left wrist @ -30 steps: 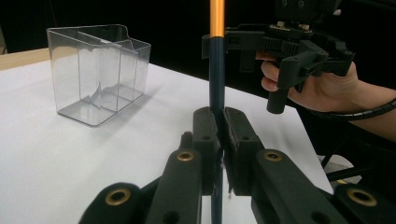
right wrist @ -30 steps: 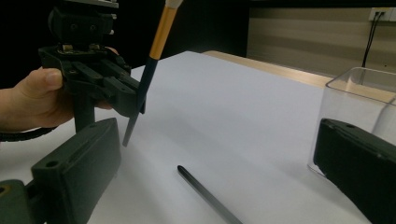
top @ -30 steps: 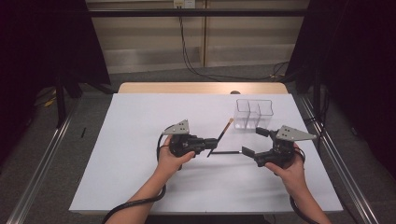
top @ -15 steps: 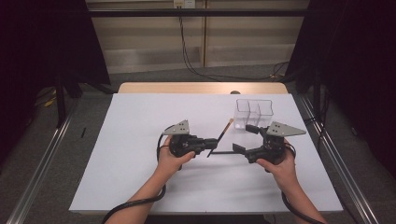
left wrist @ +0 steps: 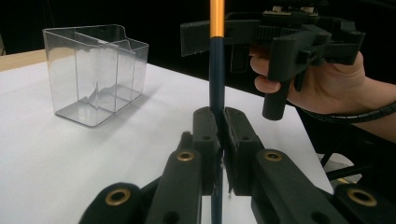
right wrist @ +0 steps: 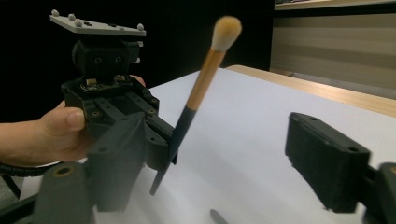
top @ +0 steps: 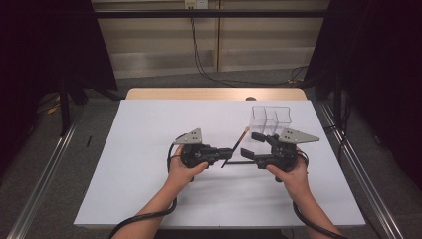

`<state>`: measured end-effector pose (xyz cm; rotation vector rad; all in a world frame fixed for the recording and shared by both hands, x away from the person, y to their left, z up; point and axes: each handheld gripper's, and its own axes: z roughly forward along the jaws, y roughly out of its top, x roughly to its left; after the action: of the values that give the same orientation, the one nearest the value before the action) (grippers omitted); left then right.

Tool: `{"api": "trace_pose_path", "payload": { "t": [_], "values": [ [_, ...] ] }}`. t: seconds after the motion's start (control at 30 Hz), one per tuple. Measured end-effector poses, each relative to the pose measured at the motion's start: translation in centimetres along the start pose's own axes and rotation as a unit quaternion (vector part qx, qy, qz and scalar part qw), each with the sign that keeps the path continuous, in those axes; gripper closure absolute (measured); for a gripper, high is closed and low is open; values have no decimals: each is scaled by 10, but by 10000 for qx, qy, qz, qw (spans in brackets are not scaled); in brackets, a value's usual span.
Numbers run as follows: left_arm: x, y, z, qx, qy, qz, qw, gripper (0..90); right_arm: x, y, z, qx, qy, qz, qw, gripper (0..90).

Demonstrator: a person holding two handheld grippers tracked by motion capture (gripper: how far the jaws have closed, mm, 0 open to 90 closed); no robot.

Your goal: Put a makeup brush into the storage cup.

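Left gripper (top: 222, 155) was clamped on the makeup brush (top: 235, 148), pads on the dark lower handle, just in front of the clear divided container (top: 270, 119) and a bit to its left in the high view. Brush was held off the white table (top: 139, 149), tilted, bristle tip (right wrist: 226, 31) pointing up toward the container. Right gripper (top: 252, 148) sat just beside the brush on the container side; its jaws had just been closing but stood apart, not touching the handle. A second dark stick-like item (top: 238, 163) lay on the table between the two grippers, too small to identify. Judgement: the brush is light, with a stiff, thin and probably smooth handle, so it may pivot in a single-point grip. Best second hold is the orange upper handle (left wrist: 216, 18) below the ferrule; keep off the soft bristles, which will splay and give no purchase.
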<state>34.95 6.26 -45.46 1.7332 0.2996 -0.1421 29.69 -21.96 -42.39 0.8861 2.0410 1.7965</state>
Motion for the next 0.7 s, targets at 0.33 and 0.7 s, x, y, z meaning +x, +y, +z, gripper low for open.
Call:
{"api": "trace_pose_path", "payload": {
  "t": [0.33, 0.7],
  "values": [
    [-1, 1, 0, -25, -1, 23, 10000, 842, 2, 2, 8, -94, 157, 83, 9998, 445],
    [-2, 0, 1, -43, -11, 32, 10000, 842, 5, 0, 13, -88, 363, 108, 9992, 644]
  ]
}}
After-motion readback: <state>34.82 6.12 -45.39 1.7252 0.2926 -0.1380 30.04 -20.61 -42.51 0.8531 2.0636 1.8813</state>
